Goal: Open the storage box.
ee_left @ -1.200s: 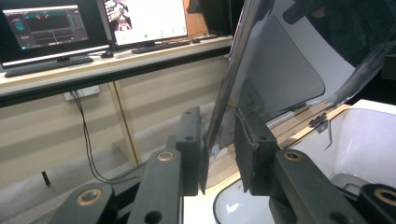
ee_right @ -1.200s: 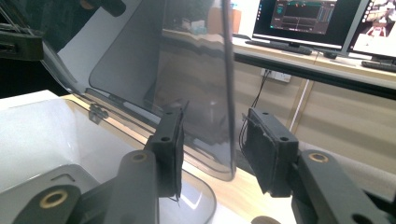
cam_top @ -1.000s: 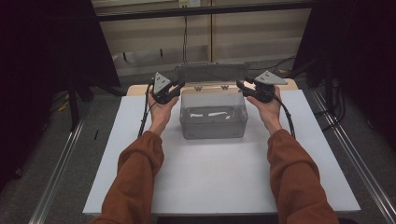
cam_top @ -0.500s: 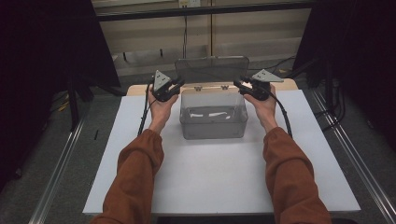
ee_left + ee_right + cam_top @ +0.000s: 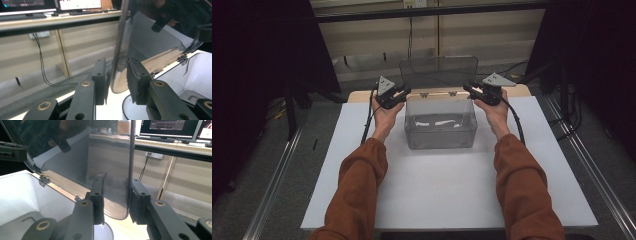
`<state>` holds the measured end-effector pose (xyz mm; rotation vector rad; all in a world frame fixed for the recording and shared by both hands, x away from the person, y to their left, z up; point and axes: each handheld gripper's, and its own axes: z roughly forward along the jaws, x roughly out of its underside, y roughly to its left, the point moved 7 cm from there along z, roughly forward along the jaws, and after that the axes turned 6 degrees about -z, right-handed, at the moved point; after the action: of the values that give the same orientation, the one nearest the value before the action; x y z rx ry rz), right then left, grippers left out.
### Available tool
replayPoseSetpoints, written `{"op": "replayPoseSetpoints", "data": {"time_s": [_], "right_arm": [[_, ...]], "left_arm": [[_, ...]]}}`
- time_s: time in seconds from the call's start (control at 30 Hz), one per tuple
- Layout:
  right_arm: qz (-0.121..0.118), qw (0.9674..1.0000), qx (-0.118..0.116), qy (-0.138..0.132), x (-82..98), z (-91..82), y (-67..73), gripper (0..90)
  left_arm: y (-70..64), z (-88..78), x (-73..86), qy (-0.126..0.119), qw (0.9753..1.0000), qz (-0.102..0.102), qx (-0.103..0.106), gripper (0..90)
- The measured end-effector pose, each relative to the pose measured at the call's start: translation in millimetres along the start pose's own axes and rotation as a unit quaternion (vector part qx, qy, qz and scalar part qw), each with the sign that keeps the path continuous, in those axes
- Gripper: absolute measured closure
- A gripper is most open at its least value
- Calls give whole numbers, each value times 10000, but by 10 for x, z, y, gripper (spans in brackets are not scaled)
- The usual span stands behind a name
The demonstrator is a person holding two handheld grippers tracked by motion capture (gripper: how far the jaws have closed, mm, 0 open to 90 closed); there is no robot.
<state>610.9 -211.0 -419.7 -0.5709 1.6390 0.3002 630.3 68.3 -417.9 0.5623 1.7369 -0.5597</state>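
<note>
The lid [image 5: 438,72] has swung up from flat to upright behind the box [image 5: 440,122] at the worktop's [image 5: 432,195] far middle, so opening looks nearly done. Left gripper [image 5: 398,93] and right gripper [image 5: 475,91] straddle its side edges, jaws spread. Open room lies behind.

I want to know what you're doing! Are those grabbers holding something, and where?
Both straddle the clear box's lid, raised upright. The left hand-held gripper has its left side edge between its jaws, the right hand-held gripper its right side edge. Whether either actually pinches it cannot be told.
</note>
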Motion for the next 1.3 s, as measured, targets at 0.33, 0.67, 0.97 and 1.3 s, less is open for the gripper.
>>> {"op": "replayPoseSetpoints", "data": {"time_s": [0.33, 0.67, 0.97, 1.3], "right_arm": [[53, 9999, -38, 98, -16, 33, -38, 701], [250, 9994, 17, 246, -21, 75, -62, 703], [329, 9990, -15, 289, -11, 81, -73, 706], [530, 9977, -14, 424, 56, 119, -80, 702]], "left_arm": [[26, 48, 3, 44, 9995, -297, -39, 737], [49, 89, 2, 205, 9989, -411, -65, 737], [58, 110, 18, 340, 9984, -453, -27, 738], [74, 151, 64, 438, 9974, -572, -34, 739]]}}
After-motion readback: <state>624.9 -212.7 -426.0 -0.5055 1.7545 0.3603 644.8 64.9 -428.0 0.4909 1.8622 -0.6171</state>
